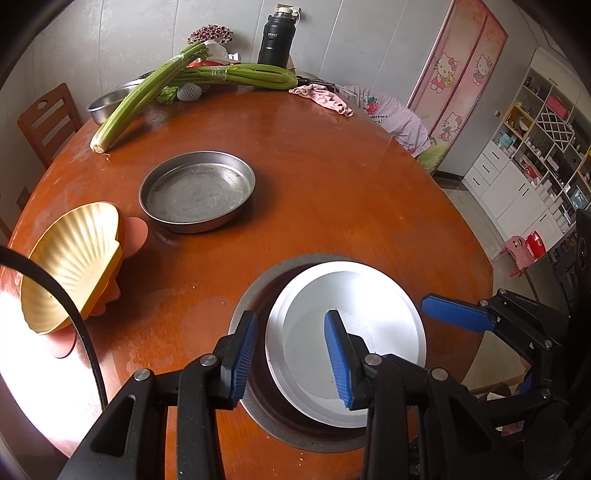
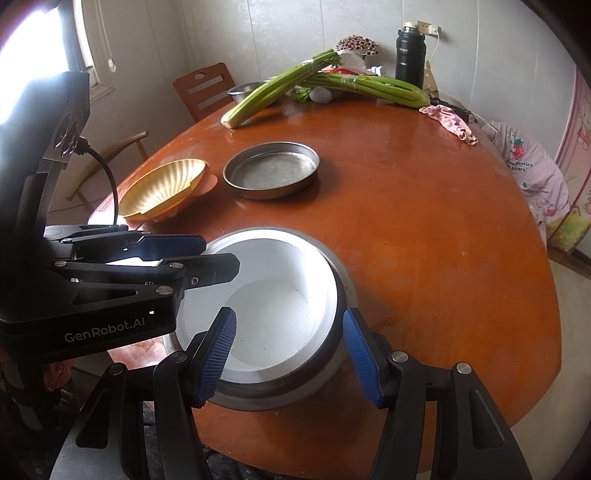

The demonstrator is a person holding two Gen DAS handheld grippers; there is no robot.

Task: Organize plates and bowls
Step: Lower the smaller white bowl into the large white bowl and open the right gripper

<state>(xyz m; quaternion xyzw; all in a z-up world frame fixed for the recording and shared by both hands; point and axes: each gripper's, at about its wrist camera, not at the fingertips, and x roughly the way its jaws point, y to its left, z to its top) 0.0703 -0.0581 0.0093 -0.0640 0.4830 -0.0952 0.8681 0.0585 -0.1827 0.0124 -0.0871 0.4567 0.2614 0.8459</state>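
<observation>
Altogether one white plate [image 1: 369, 295], two steel pans [image 1: 197, 192]

A lived-in home dining room is indicated. A round wooden worktop [image 2: 424, 229] is seen, with a wooden chair [image 2: 205, 90] set at its far side against a panelled wall. 2 bundles of celery [image 2: 280, 88] and a black thermos flask [image 2: 410, 59] are laid at the far edge, below a wall socket [image 2: 428, 26]. Children's clothing [image 1: 397, 118] is draped at the right edge. A wardrobe with pink cartoon-cat doors [image 1: 458, 85] and white open shelving [image 1: 535, 147] crowded with household goods are noted at the right.
</observation>
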